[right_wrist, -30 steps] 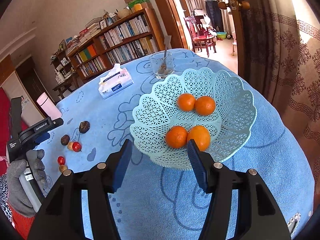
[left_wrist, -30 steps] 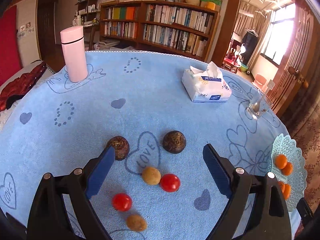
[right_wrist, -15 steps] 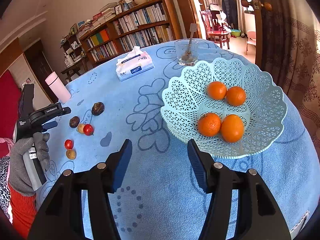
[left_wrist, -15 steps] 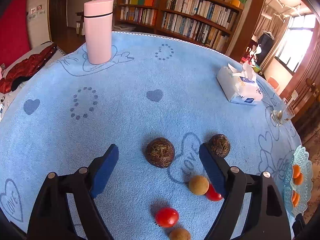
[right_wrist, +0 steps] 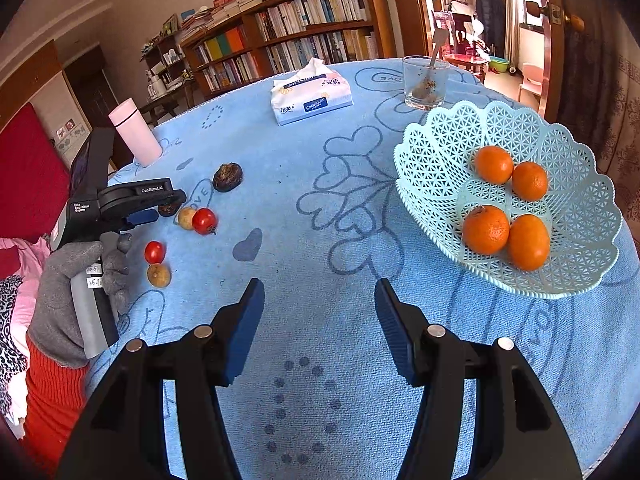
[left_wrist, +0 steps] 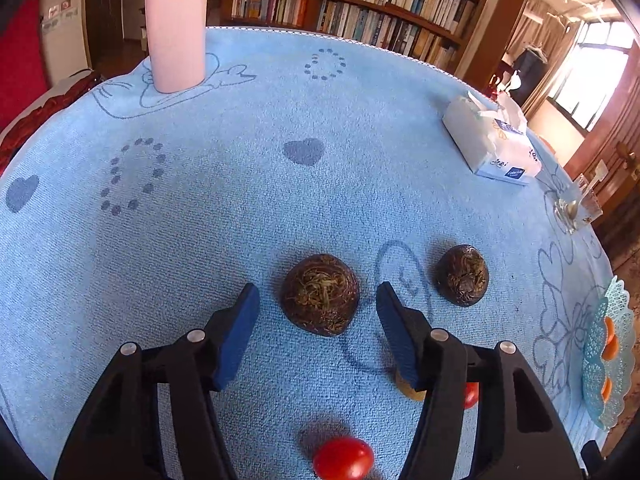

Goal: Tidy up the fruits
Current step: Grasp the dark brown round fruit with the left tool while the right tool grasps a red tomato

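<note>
Left gripper (left_wrist: 318, 300) open, jaws spread on either side of a dark brown fibrous fruit (left_wrist: 319, 294) on the blue towel tablecloth (left_wrist: 240, 184), pads not touching it. Landmark = that fruit. Nearest the camera, a red cherry tomato (left_wrist: 343, 458) sits below it between the gripper arms; a tan round fruit (left_wrist: 406, 388) and a second red tomato (left_wrist: 472, 394) peek out from behind the left gripper's right finger. Just right of the landmark fruit, apart from it, a second dark fibrous fruit (left_wrist: 463, 275). Farther right at the table edge, a pale teal lattice basket (left_wrist: 596, 372) with oranges. Beyond the landmark to the right, a glass with a spoon (left_wrist: 572, 208), then a white tissue pack (left_wrist: 496, 148); far left behind it, a pink thermos (left_wrist: 176, 24) upright; a bookshelf (left_wrist: 360, 8) past the table. Right gripper (right_wrist: 319, 322) released, jaws wide, holding nothing, hovering over bare cloth (right_wrist: 320, 280) well away from the landmark fruit. In the right wrist view the basket (right_wrist: 440, 160) holds four oranges (right_wrist: 486, 229) in two touching pairs; a grey-gloved hand (right_wrist: 68, 280) holds the left gripper's handle, with another tan fruit (right_wrist: 159, 275) and a tomato (right_wrist: 154, 251) beside it.
</note>
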Demonstrator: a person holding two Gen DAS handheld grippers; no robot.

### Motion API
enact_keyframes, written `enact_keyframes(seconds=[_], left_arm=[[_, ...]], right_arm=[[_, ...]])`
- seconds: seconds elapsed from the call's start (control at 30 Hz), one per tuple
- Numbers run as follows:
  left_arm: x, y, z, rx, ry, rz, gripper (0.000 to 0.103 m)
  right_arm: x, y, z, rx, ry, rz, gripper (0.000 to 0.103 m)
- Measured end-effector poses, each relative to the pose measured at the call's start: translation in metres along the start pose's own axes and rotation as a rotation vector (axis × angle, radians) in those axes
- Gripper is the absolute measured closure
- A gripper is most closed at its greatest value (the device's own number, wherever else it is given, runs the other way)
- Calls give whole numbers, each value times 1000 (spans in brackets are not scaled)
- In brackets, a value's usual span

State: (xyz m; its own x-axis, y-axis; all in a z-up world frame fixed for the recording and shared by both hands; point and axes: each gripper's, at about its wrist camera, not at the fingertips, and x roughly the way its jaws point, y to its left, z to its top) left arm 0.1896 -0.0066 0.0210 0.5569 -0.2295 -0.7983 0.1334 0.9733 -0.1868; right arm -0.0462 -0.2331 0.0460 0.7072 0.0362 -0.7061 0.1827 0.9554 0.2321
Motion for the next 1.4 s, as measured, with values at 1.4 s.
enact_keyframes(seconds=[1.4], left_arm=[[-48, 72, 8, -164, -149, -16, 63]], right_arm=[[142, 184, 34, -370, 206, 200, 67]])
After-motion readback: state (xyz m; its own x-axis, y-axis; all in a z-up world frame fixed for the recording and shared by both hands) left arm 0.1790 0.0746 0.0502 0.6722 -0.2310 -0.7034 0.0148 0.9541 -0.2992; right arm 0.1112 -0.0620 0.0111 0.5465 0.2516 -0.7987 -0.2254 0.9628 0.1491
